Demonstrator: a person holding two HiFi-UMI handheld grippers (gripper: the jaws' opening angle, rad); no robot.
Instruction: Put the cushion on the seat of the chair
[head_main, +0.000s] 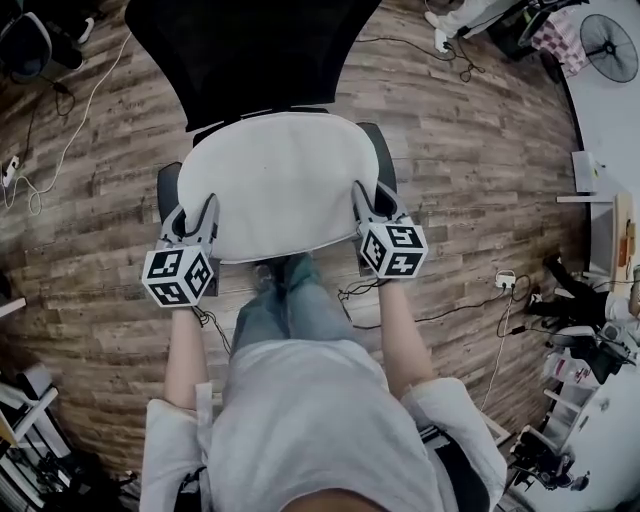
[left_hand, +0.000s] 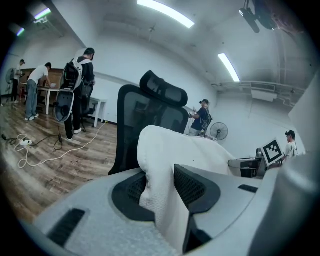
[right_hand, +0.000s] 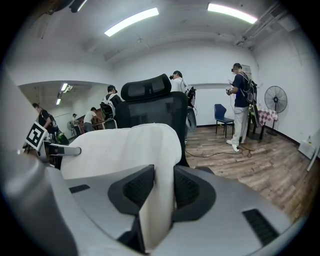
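A white cushion (head_main: 275, 185) stretches flat over the seat of a black office chair (head_main: 240, 50), held at both near corners. My left gripper (head_main: 197, 222) is shut on the cushion's left edge (left_hand: 160, 170), the fabric pinched between its black pads. My right gripper (head_main: 365, 205) is shut on the cushion's right edge (right_hand: 157, 187) in the same way. The chair's mesh backrest (left_hand: 142, 117) and headrest (right_hand: 147, 86) rise behind the cushion in both gripper views. The seat itself is hidden under the cushion; only the armrests (head_main: 378, 150) show at its sides.
Cables (head_main: 60, 150) run over the wooden floor left of the chair, and a power strip (head_main: 505, 279) lies at the right. Several people (left_hand: 80, 90) stand in the room behind. A floor fan (right_hand: 275, 100) and a blue chair (right_hand: 222, 117) stand at the far right.
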